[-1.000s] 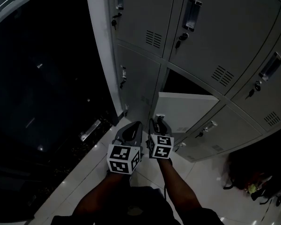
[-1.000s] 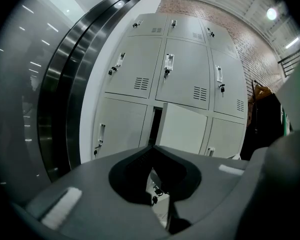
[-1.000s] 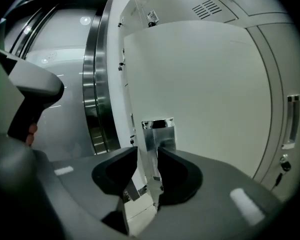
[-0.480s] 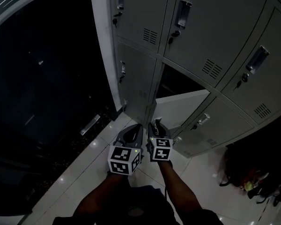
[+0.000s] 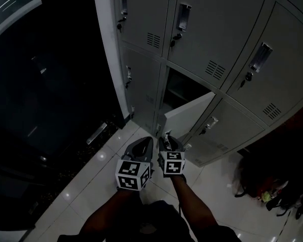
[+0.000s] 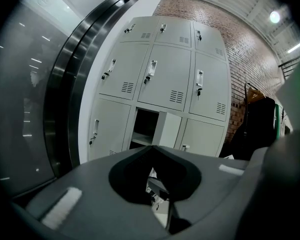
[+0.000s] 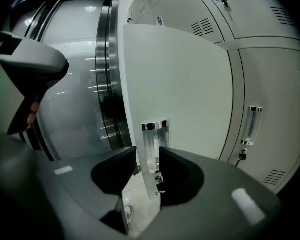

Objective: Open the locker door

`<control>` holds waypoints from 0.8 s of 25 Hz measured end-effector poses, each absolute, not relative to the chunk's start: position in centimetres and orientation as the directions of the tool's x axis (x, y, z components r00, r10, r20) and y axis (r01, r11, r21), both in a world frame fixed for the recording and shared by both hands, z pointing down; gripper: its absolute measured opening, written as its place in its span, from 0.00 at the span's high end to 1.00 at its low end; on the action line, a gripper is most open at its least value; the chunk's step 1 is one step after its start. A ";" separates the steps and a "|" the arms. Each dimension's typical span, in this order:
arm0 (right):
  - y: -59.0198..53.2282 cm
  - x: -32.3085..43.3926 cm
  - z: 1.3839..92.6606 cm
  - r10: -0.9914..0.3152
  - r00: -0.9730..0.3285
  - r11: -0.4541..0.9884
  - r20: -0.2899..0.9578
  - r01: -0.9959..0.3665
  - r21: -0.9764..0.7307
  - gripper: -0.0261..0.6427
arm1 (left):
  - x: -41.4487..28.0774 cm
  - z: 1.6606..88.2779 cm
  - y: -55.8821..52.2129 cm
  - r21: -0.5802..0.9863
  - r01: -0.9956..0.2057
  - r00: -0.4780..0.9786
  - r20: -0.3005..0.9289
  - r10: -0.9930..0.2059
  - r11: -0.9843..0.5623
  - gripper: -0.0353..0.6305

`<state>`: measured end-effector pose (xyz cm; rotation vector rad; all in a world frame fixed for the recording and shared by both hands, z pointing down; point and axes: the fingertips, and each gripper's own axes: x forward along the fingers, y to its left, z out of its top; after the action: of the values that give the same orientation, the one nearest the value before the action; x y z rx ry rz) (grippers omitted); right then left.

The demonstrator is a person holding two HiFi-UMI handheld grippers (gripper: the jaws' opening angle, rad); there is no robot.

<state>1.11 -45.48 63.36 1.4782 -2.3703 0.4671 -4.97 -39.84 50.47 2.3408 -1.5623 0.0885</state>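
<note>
The grey locker door (image 5: 189, 116) in the lower row stands swung out towards me, and its dark compartment (image 5: 179, 92) shows behind it. My right gripper (image 5: 166, 136) is shut on the door's free edge at the chrome handle (image 7: 154, 144); its jaws have just opened a little with the handle still between them. In the right gripper view the door (image 7: 180, 84) fills the middle and the right gripper (image 7: 147, 156) straddles its edge. My left gripper (image 5: 144, 142) hovers shut and empty just left of the right one. In the left gripper view, past the left gripper (image 6: 152, 148), the open locker (image 6: 145, 129) shows.
Closed locker doors (image 5: 212, 29) surround the open one above and on both sides. A dark glass wall (image 5: 45, 84) runs along the left. Bags and clutter (image 5: 272, 195) lie on the white tiled floor (image 5: 91, 185) at the right.
The locker door has swung further out and shows more of the compartment. Both grippers have drawn back towards me together, the right one still on the door edge.
</note>
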 end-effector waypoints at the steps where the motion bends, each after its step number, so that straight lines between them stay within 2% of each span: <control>1: -45.3 1.3 63.3 -0.801 -0.418 0.418 0.429 -0.903 -0.099 0.76 | -4.7 50.3 -39.7 0.232 -0.908 0.398 0.227 -0.889 -0.348 0.94; 13: -43.6 2.9 62.8 -0.754 -0.399 0.473 0.522 -0.881 0.010 0.74 | -2.3 47.6 -38.1 0.216 -0.920 0.367 0.174 -0.914 -0.328 0.94; 20: -42.6 3.1 60.0 -0.766 -0.414 0.487 0.492 -0.873 0.022 0.74 | -2.6 46.2 -36.1 0.222 -0.930 0.335 0.174 -0.926 -0.294 0.94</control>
<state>3.14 -42.59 60.04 1.3583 -2.2962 0.3302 -2.57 -36.14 46.23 2.3215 -1.6642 0.0175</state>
